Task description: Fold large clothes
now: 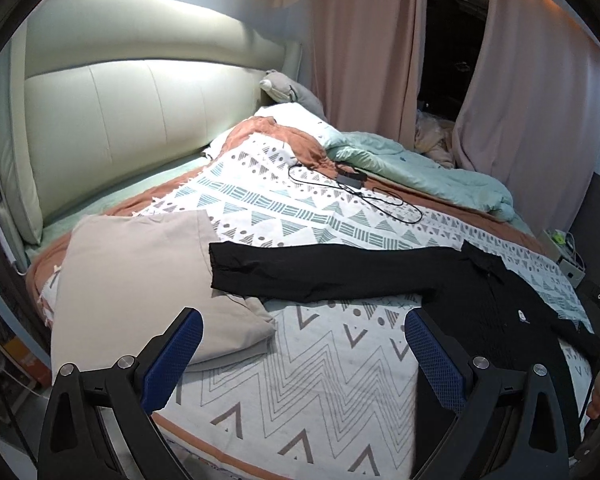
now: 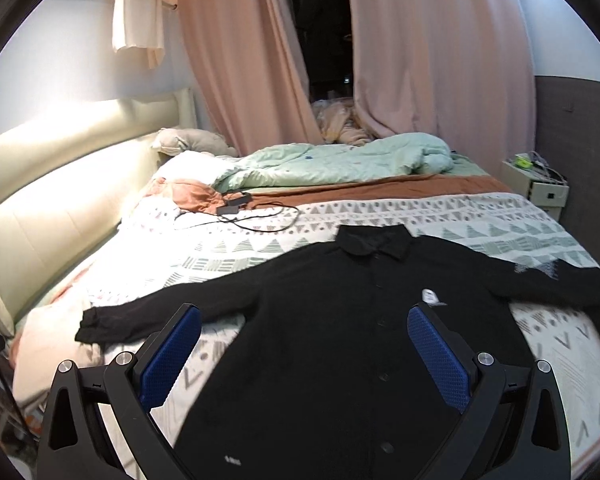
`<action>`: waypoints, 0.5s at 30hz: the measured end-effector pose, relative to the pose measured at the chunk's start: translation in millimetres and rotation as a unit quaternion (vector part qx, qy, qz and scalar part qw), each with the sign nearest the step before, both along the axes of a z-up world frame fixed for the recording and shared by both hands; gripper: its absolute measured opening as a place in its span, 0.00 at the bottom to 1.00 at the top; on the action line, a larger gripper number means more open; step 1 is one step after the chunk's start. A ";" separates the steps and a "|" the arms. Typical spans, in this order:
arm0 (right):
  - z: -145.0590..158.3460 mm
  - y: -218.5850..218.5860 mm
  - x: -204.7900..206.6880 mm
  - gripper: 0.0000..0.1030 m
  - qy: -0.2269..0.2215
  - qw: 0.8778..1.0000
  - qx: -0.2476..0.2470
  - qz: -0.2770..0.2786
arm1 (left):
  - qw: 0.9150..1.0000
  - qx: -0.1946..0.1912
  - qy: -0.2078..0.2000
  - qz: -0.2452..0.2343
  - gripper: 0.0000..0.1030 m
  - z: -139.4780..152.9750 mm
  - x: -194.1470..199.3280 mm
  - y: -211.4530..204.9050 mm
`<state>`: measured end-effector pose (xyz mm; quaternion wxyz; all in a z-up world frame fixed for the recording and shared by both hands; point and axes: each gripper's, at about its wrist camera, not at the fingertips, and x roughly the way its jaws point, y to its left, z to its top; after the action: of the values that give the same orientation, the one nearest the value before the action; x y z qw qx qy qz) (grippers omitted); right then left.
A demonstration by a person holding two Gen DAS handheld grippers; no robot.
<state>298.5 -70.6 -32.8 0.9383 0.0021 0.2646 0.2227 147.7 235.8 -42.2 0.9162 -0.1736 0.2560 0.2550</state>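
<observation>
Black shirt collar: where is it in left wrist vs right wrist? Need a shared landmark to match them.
Left wrist: collar at right, mid-height, shirt running off toward the right edge, one sleeve stretched left.
Right wrist: collar just right of centre, mid-height, shirt filling the lower middle between the fingers.
Shared landmark: black charger with its looped cable on the patterned bedspread, beyond the collar.

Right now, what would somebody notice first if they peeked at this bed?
A big black shirt lies spread flat on the patterned blanket, sleeves stretched out to both sides. One cuff rests on a folded beige cloth near the headboard, and a crumpled mint duvet is heaped at the bed's far side.
</observation>
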 end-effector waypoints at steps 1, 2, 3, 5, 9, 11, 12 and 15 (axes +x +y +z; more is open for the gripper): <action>-1.6 9.0 7.4 1.00 0.002 1.000 0.004 0.009 | 1.000 0.000 0.002 0.004 0.98 -1.0 1.5 3.1; -2.4 16.5 13.6 1.00 0.003 1.000 0.005 0.015 | 1.000 0.000 0.005 0.011 0.98 -2.8 3.9 8.9; -3.8 22.8 19.8 1.00 0.006 1.000 0.006 0.019 | 1.000 -0.001 0.008 0.017 0.98 -4.0 5.4 13.6; -6.2 35.7 32.8 1.00 0.012 1.000 0.007 0.027 | 0.999 -0.007 0.012 0.032 0.98 -9.0 9.4 27.5; -10.2 61.7 59.5 1.00 0.028 0.999 0.016 0.044 | 0.998 -0.019 0.017 0.058 0.97 -17.1 16.3 52.2; -13.0 73.7 72.6 1.00 0.034 0.998 0.021 0.052 | 0.997 -0.030 0.018 0.067 0.93 -21.2 20.1 62.8; -13.5 78.2 75.7 1.00 0.035 0.998 0.023 0.054 | 0.997 -0.039 0.021 0.071 0.91 -24.3 23.8 70.0; -20.5 93.9 95.3 1.00 0.041 0.997 0.032 0.058 | 0.995 -0.056 0.027 0.082 0.89 -34.9 36.7 87.4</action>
<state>393.8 23.3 -53.2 0.9117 0.0261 0.2953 0.2844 184.4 323.2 -77.1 0.8736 -0.2383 0.2799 0.3188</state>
